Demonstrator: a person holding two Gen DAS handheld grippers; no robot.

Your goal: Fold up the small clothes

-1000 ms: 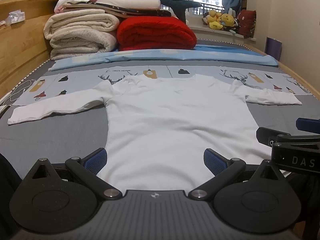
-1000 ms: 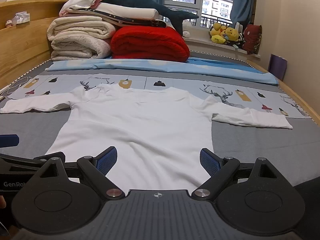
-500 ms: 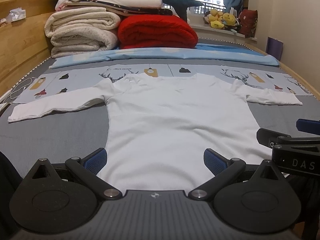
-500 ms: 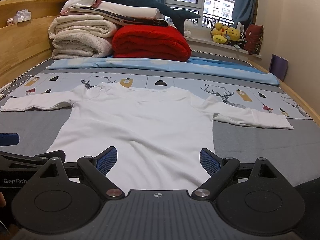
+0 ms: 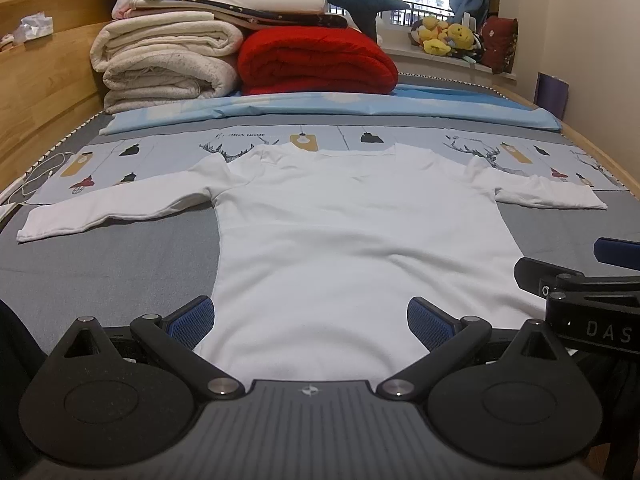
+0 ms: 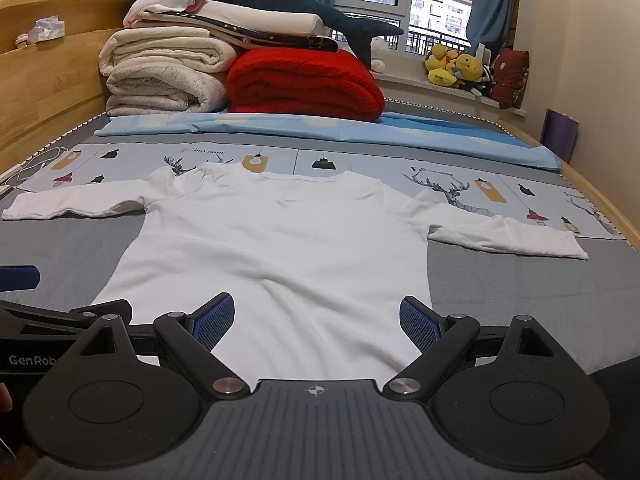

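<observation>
Left tongs (image 5: 310, 318) and right tongs (image 6: 316, 318) spread apart, poised at hem of white long-sleeved shirt (image 5: 352, 232), flat on bed (image 5: 100, 256).

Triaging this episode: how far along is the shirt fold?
Done: the white long-sleeved shirt lies flat on the bed, both sleeves spread out, hem nearest the cameras. In hand: nothing; the left gripper and right gripper are both open near the hem, gripping no cloth. Left: every fold, since the sleeves and body show none yet.
</observation>
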